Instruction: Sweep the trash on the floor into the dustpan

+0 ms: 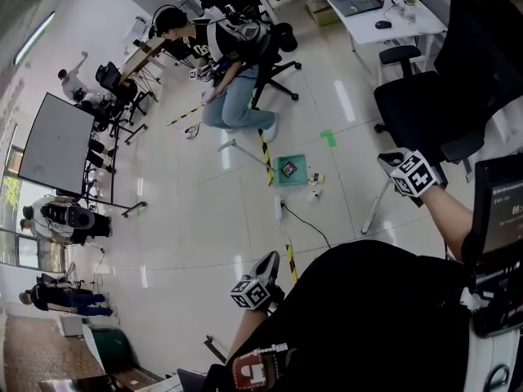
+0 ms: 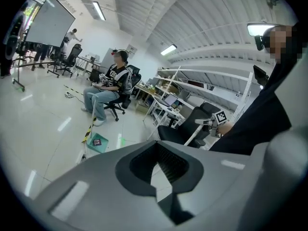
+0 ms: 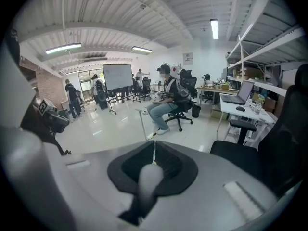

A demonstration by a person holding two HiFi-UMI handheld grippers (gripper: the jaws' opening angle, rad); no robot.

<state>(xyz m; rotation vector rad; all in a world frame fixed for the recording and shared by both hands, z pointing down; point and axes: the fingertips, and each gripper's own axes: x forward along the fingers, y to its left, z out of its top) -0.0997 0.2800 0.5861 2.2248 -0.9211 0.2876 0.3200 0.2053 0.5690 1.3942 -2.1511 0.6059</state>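
Head view: the left gripper (image 1: 267,262) was empty, the right gripper (image 1: 386,160) held a pale handle (image 1: 374,209), and the dustpan (image 1: 290,171) lay well ahead of both; left gripper view: jaws stood apart; right gripper view: jaws were clamped on that handle.

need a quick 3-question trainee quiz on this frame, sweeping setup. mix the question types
1. Multiple choice: what is the right claw shut on?
A) a white pole
B) a laptop
C) nothing

2. Fill in: in the head view, the green dustpan lies on the floor with a dark item in it, and loose trash bits lie just to its ____.

3. True or false: the left claw grips the dustpan.

Key
1. A
2. right
3. False. Its jaws stand apart with nothing between them, and the dustpan lies well away on the floor.
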